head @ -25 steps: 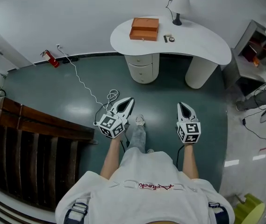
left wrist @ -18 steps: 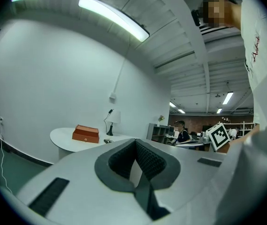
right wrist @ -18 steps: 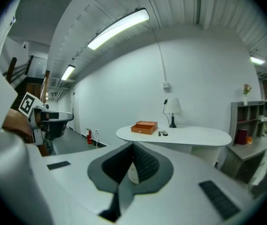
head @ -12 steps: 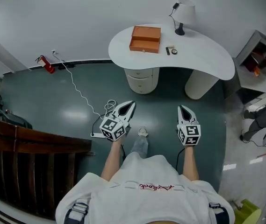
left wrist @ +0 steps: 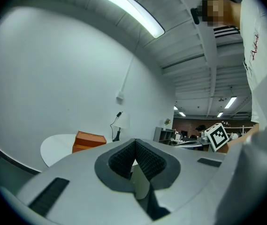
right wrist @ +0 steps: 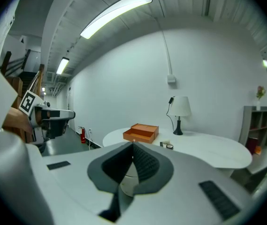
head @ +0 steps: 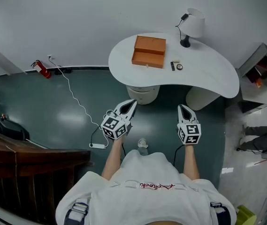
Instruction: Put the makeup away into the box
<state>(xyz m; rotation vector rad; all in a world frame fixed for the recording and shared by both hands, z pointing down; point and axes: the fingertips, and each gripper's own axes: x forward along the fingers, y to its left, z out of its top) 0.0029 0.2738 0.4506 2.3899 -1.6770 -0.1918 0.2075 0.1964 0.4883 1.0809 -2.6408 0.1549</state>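
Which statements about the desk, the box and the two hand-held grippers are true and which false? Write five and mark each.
1. The orange box stands on the white desk. True.
2. The lamp stands on the floor. False: it stands on the desk.
3. The makeup items lie inside the box. False: they lie on the desk beside it.
4. The right hand-held gripper has its jaws together and holds nothing. True.
5. The left hand-held gripper touches the box. False: it is short of the desk, over the green floor.
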